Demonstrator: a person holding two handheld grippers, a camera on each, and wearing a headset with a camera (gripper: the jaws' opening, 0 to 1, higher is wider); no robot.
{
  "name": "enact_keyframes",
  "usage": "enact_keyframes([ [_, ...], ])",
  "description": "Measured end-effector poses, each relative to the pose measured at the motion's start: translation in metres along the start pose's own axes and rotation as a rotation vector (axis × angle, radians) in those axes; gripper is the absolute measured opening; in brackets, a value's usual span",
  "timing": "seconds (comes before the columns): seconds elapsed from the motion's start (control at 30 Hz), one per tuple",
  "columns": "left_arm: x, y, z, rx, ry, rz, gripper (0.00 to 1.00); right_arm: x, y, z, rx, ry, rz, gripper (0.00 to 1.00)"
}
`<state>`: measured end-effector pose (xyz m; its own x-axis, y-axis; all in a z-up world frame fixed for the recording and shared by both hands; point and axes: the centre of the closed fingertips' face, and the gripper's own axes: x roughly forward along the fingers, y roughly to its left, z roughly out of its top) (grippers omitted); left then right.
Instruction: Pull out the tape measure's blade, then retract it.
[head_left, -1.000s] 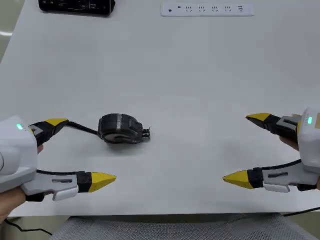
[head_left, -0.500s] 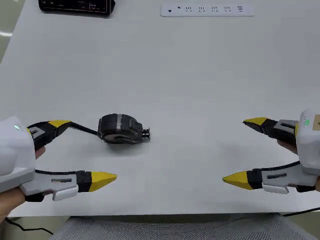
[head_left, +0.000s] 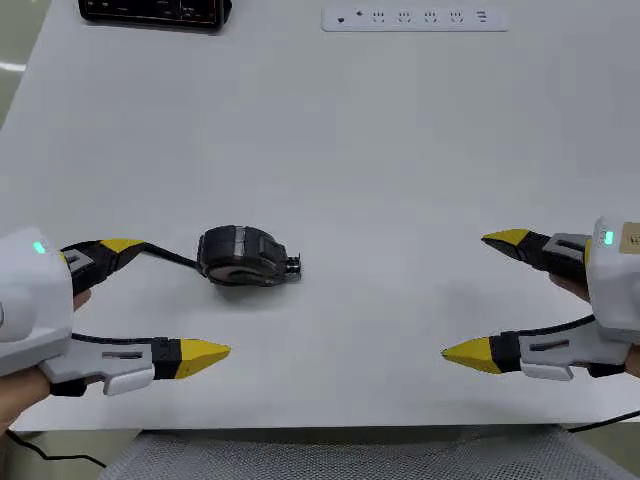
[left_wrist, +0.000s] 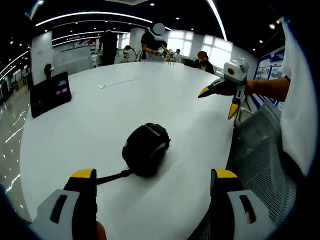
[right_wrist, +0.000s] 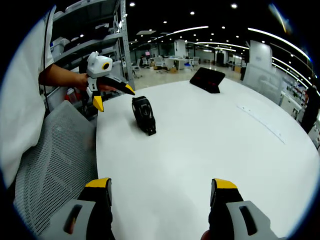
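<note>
While both claws stand wide open with nothing between their jaws, the head view sets the tape measure (head_left: 240, 258) on the white table (head_left: 350, 150). It lies just beyond the left gripper (head_left: 170, 298), and its black strap (head_left: 165, 255) runs toward that gripper's far jaw. The right gripper (head_left: 475, 295) hovers well apart from it. A power strip (head_left: 415, 18) lies at the far edge.

From the left gripper view, the tape measure (left_wrist: 146, 148) lies near and between the spread yellow-tipped jaws, untouched. The right gripper (left_wrist: 216, 105) gapes across the table.

From the right gripper view, the tape measure (right_wrist: 144, 115) lies far ahead, beside the open left gripper (right_wrist: 114, 99), with a dark tablet (right_wrist: 207, 79) beyond.
</note>
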<state>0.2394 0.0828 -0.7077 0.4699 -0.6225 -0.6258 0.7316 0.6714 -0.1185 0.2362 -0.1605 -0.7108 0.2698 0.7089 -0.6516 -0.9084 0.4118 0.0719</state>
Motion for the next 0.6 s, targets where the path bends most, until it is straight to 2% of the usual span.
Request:
enact_keyframes([
  [0.6, 0.010, 0.012, 0.004, 0.084, 0.065, -0.038, 0.90, 0.022, -0.011, 0.014, -0.069, 0.013, 0.048, 0.79],
])
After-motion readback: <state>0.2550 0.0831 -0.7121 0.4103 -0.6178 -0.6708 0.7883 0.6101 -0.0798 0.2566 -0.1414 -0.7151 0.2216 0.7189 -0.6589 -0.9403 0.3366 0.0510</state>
